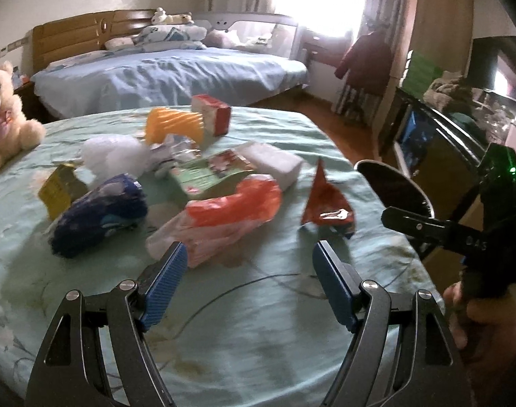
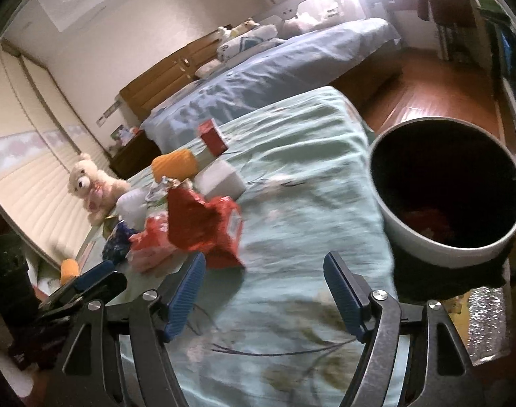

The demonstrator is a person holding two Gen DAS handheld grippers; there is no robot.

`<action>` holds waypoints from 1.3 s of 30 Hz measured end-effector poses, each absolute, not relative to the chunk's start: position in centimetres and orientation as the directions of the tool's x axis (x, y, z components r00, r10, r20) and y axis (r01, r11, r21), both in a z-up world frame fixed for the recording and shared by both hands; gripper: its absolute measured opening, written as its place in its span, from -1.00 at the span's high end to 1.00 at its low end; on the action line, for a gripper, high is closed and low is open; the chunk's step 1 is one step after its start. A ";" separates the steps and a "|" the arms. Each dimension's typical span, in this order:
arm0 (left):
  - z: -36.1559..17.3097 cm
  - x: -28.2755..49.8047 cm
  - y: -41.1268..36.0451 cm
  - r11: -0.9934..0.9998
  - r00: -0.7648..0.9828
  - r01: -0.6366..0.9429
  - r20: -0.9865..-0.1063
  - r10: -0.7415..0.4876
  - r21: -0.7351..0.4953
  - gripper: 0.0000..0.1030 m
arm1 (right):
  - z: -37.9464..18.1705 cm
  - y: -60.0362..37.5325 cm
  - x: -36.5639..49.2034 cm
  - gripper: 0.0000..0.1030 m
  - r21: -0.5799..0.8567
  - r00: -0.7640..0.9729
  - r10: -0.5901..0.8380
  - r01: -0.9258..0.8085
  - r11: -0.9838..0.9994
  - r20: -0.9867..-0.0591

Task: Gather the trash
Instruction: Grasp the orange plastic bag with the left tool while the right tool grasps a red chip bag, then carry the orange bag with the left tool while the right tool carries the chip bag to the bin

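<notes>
Left gripper (image 1: 247, 283), jaws spread wide and holding nothing, above the pale green floral cloth (image 1: 258, 339); its left blue pad (image 1: 164, 288) lies just in front of a clear and orange plastic bag (image 1: 224, 217), whether touching cannot be told. Right gripper (image 2: 263, 295), likewise spread wide and empty, above the same cloth; it also shows at the right edge of the left view, held in a hand (image 1: 478, 308). Trash lies in a loose heap on the cloth: a red foil wrapper (image 1: 325, 203) standing crumpled to the right of the bag, apart from the rest; a dark blue packet (image 1: 100, 215) to the left of the bag; a yellow carton (image 1: 58, 188) beside the packet; a green and white carton (image 1: 210, 173) behind the bag; a white block (image 1: 275, 162) at that carton's right; a white wad (image 1: 114, 156), crumpled foil (image 1: 176, 154), a ridged orange cup (image 1: 175, 127) on its side and a red and white box (image 1: 212, 113) farther back. Grey bin (image 2: 427, 240) with a dark interior at the right edge of the cloth, some red scraps inside. Teddy bear (image 1: 3, 108) at the far left; blue bed (image 1: 170, 74) behind; wooden floor (image 2: 427, 84) to the right
</notes>
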State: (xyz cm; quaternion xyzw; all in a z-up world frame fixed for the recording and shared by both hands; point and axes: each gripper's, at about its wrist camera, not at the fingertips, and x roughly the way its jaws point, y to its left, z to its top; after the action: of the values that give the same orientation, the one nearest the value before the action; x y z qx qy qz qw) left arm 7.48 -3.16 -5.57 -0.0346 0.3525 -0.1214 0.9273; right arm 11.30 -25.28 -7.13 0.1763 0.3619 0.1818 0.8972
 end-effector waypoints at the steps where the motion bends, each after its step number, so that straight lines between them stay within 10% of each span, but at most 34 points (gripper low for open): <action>1: -5.7 7.6 -2.9 0.969 0.720 0.198 -0.649 -0.245 -0.146 -0.51 | -7.1 -25.0 11.3 -0.47 0.446 0.669 0.457 -0.204 0.872 -0.587; 20: -7.5 12.0 -1.7 0.966 0.670 0.253 -0.710 -0.218 -0.058 -0.47 | -8.5 -21.1 14.9 -0.39 0.451 0.597 0.504 -0.251 0.857 -0.624; 24: -8.0 12.4 -2.2 0.962 0.653 0.268 -0.725 -0.220 -0.051 0.16 | -8.9 -21.0 15.3 0.51 0.456 0.586 0.510 -0.252 0.853 -0.630; 30: -8.0 12.5 -2.8 0.946 0.630 0.310 -0.725 -0.279 -0.094 0.84 | -8.6 -21.7 14.5 0.60 0.459 0.603 0.511 -0.254 0.851 -0.613; 39: -7.3 11.1 -5.4 0.928 0.634 0.358 -0.702 -0.325 -0.106 0.99 | -7.4 -24.8 13.2 0.61 0.470 0.649 0.482 -0.210 0.857 -0.589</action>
State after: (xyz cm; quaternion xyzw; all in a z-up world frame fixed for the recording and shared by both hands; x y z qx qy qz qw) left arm 11.08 -5.41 -7.32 0.0218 0.3840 -0.1889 0.9036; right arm 13.19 -24.84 -7.36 0.1831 0.3712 0.1947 0.8892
